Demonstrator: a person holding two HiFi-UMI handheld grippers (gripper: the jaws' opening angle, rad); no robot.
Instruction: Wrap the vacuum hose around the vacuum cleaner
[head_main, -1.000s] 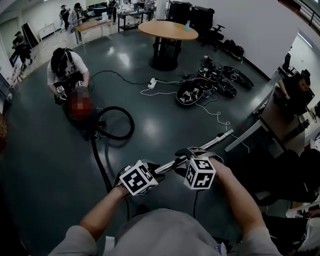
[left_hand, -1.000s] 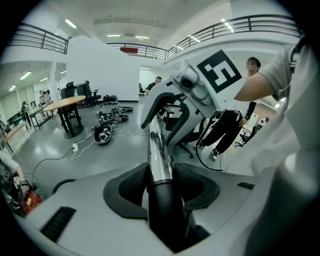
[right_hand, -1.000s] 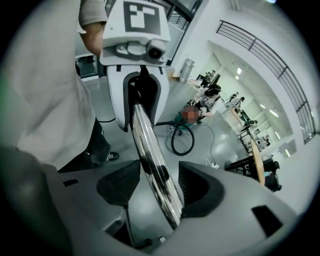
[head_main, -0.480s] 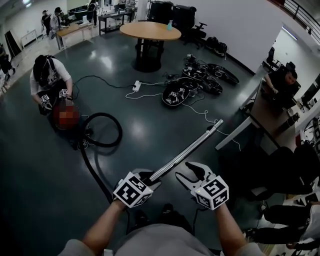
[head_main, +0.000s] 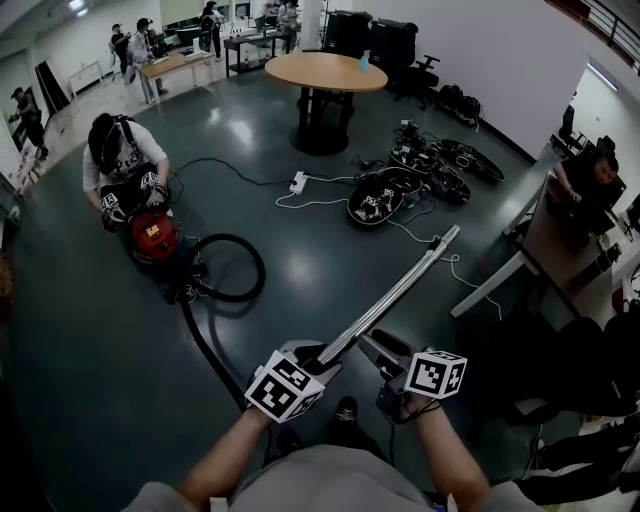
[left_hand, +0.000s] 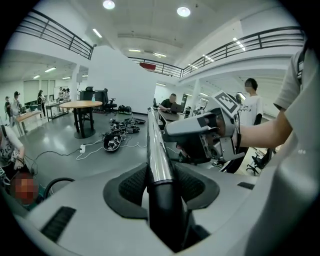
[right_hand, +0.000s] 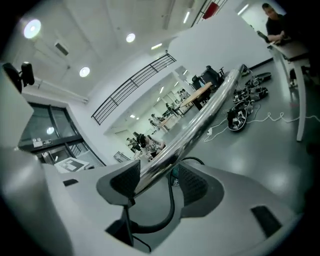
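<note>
Right tool has left the single wand, jaws apart beside it.
Left tool clenches the wand's end; one hose loops across the floor to one red vacuum cleaner.

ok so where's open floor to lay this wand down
Widest bare floor: between the hose loop and the wand, below the power strip. Also bare in the head view's lower left, below the vacuum cleaner. Crowded: the gear pile near the round table, and right around the vacuum cleaner, where a person crouches.
</note>
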